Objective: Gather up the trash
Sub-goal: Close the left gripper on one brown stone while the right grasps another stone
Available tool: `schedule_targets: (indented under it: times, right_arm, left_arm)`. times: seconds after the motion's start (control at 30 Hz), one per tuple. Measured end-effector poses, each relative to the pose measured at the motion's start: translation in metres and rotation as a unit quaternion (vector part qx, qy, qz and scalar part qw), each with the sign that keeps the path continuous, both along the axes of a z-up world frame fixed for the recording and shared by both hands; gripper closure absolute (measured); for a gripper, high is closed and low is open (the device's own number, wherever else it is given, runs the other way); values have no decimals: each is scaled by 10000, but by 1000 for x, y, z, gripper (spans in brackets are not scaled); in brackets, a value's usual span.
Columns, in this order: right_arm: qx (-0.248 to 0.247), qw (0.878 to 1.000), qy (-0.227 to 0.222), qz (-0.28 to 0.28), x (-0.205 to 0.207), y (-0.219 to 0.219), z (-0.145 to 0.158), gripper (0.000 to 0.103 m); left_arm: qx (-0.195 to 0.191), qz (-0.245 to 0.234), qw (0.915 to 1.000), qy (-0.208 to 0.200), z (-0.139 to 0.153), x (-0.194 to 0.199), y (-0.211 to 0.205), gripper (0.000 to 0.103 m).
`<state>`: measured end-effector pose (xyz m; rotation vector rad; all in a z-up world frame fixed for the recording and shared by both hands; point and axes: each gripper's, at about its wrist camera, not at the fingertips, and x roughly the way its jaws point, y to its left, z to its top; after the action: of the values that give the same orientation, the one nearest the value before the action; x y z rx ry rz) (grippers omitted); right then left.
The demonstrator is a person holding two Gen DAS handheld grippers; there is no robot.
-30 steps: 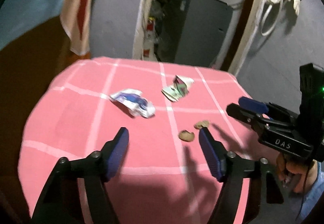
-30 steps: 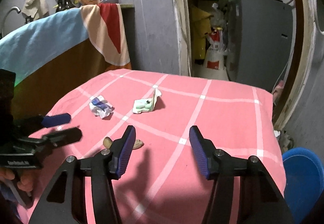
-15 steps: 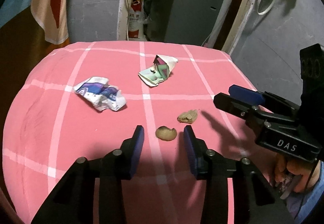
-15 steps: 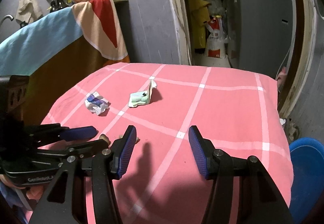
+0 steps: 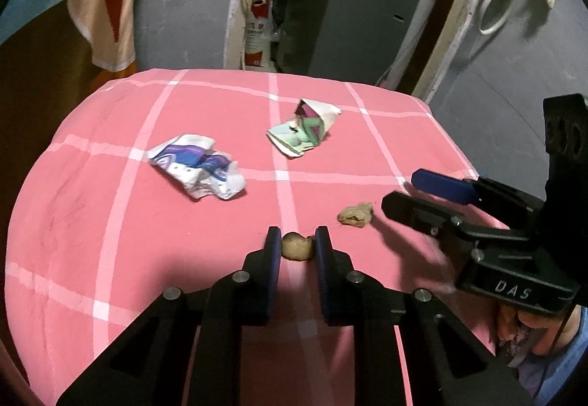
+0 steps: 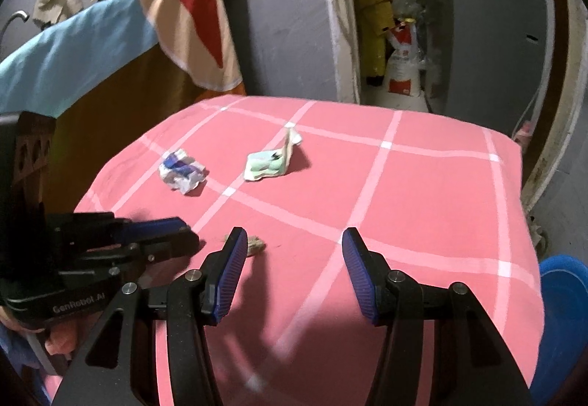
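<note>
Nearby, blue bin (image 6: 562,281), contents unseen.

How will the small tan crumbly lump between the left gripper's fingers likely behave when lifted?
The small tan lump looks rough and irregular, so it probably won't roll or slip. Being tiny, it is likely very light. The left gripper has it pinched at the fingertips, and its broken-looking surface suggests it might crumble if squeezed harder.

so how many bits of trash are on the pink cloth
4: a brown scrap between the left gripper jaws, another brown scrap to its right, a blue-white wrapper and a green-white wrapper farther back.
</note>
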<state>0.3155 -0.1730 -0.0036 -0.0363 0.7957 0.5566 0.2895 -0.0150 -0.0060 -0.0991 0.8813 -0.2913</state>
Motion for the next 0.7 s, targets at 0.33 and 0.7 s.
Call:
schedule_targets:
  times: [0.33, 0.7]
  right_arm:
    - [-367, 9980, 162, 487, 0, 28, -8, 62]
    - [-553, 9966, 59, 608, -4, 37, -9, 83]
  left_arm:
    - [-146, 331, 9993, -25, 4, -6, 15, 88]
    - [-197, 405, 9989, -98, 6, -11, 16, 88]
